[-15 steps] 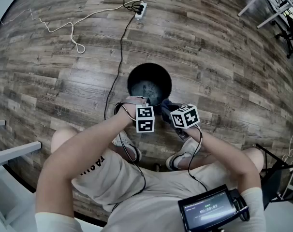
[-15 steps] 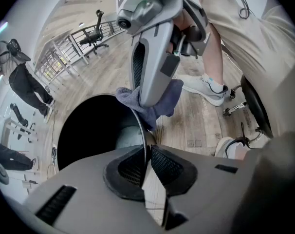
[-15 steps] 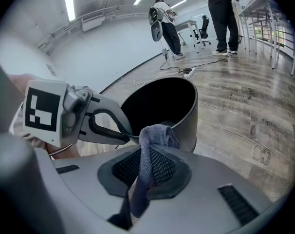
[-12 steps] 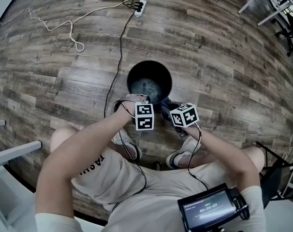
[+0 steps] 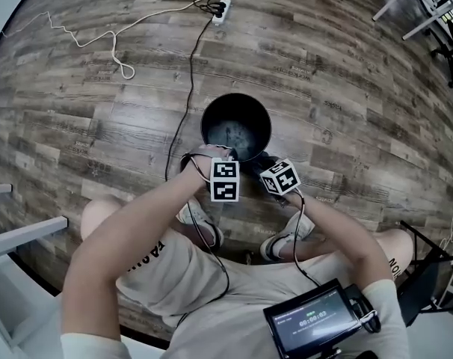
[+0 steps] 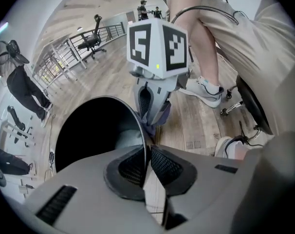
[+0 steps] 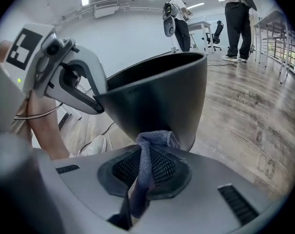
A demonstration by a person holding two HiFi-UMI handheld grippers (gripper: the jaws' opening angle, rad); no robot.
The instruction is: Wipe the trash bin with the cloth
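The cloth (image 7: 155, 138) is a blue-grey, nubbly rag, bunched into a thick twist. The right gripper (image 7: 148, 156) pinches it between its two pads, so that a knotted tuft sticks out past the jaw tips and a tail hangs back toward the handle. That tuft presses on the outer wall of the trash bin (image 7: 162, 96), low on the side nearest the person.

The bin is black, round and smooth, wider at the mouth than at the base, and it stands on the wood-plank floor (image 5: 346, 73) just in front of the person's shoes (image 5: 202, 229). The left gripper (image 6: 146, 150) is clamped on the near rim, one pad inside the bin and one outside, with the thin wall running between them (the right gripper view shows that same bite from the side).

The bin's inside is dark, with a pale greyish patch at the bottom; whether that is a reflection or something lying there cannot be told.

Beyond the bin a black cable (image 5: 188, 73) runs across the floor to a power strip (image 5: 220, 9), and a white cord (image 5: 99, 43) loops away to the left.
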